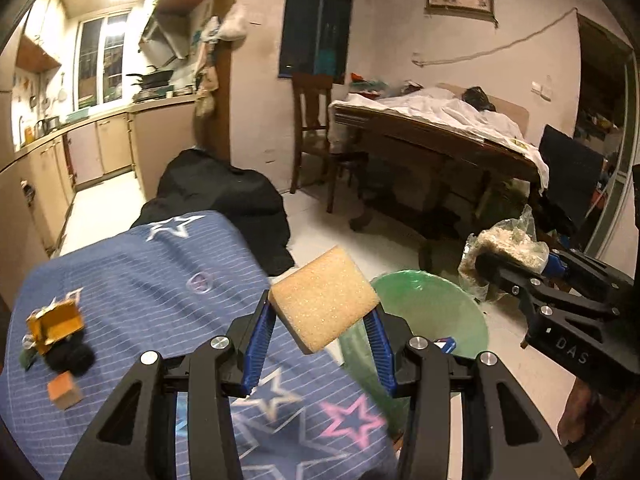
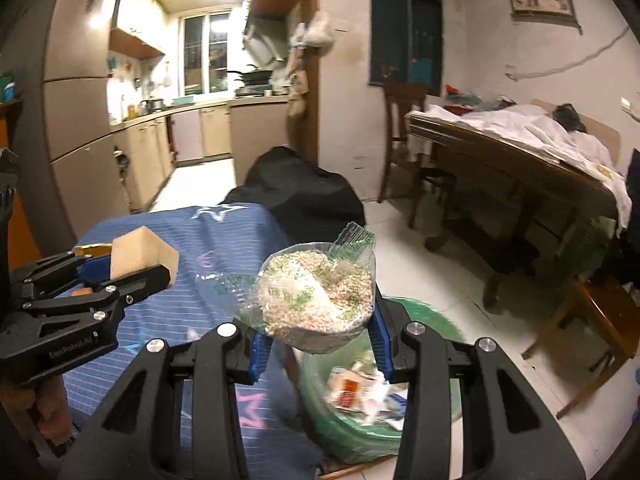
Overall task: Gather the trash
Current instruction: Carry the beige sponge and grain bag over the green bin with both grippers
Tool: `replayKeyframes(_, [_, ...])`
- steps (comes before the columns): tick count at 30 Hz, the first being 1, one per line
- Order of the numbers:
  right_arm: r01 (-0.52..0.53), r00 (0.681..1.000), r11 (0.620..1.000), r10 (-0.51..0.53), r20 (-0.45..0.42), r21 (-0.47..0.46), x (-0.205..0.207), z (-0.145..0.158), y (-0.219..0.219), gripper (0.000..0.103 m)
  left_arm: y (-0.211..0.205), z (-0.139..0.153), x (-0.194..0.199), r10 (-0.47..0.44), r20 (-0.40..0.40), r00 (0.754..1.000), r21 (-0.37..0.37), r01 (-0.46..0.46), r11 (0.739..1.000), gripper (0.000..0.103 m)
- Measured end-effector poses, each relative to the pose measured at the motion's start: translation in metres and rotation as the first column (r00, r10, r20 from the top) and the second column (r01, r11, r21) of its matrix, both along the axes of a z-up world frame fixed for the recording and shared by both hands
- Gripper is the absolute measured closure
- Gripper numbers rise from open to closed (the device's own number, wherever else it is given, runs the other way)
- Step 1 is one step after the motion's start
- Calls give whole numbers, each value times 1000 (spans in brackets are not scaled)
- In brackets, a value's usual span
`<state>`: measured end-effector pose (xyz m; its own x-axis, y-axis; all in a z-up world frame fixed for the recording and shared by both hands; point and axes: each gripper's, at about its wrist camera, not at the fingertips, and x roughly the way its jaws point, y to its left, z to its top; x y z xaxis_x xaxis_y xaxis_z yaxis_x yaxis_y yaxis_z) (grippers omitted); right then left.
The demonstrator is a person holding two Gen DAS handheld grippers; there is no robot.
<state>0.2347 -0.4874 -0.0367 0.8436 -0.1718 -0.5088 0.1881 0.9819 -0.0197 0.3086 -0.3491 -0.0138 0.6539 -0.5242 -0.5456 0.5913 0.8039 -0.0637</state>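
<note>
My left gripper [image 1: 322, 322] is shut on a tan sponge block [image 1: 324, 304] and holds it above the right edge of the blue star-patterned table [image 1: 160, 276], beside the green-lined trash bin [image 1: 436, 308]. My right gripper [image 2: 318, 330] is shut on a clear plastic bag of pale grains [image 2: 316, 296] and holds it over the bin [image 2: 432, 316], which has wrappers inside. The right gripper with its bag [image 1: 504, 256] shows at right in the left wrist view. The left gripper with the sponge [image 2: 140, 258] shows at left in the right wrist view.
On the table's left lie a crumpled gold box [image 1: 54, 322], a black fuzzy item [image 1: 70, 356] and a small orange-tan block [image 1: 64, 394]. A black bag [image 1: 224, 196] sits on the floor behind the table. A wooden table [image 1: 436, 136] and chair [image 1: 316, 128] stand at the right.
</note>
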Motion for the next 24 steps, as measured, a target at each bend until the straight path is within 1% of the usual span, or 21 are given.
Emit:
replayKeyframes(7, [82, 997, 997, -82, -14, 9, -2, -4, -54, 64, -73, -3, 15, -55, 5, 998, 12, 55, 998, 57])
replayKeyframes(11, [109, 994, 994, -109, -23, 28, -3, -12, -78, 64, -105, -16, 23, -90, -7, 996, 15, 90, 996, 57])
replayKeyframes(17, [129, 988, 989, -123, -94, 66, 7, -32, -101, 64, -149, -44, 38, -130, -76, 989, 62, 135, 989, 57])
replayKeyframes(22, [134, 978, 985, -114, -174, 109, 16, -52, -115, 64, -163, -66, 57, -150, -149, 977, 81, 163, 983, 57])
replayKeyframes(24, [132, 974, 984, -107, -201, 120, 19, -58, -119, 64, -168, -73, 63, -152, -165, 974, 88, 168, 982, 57])
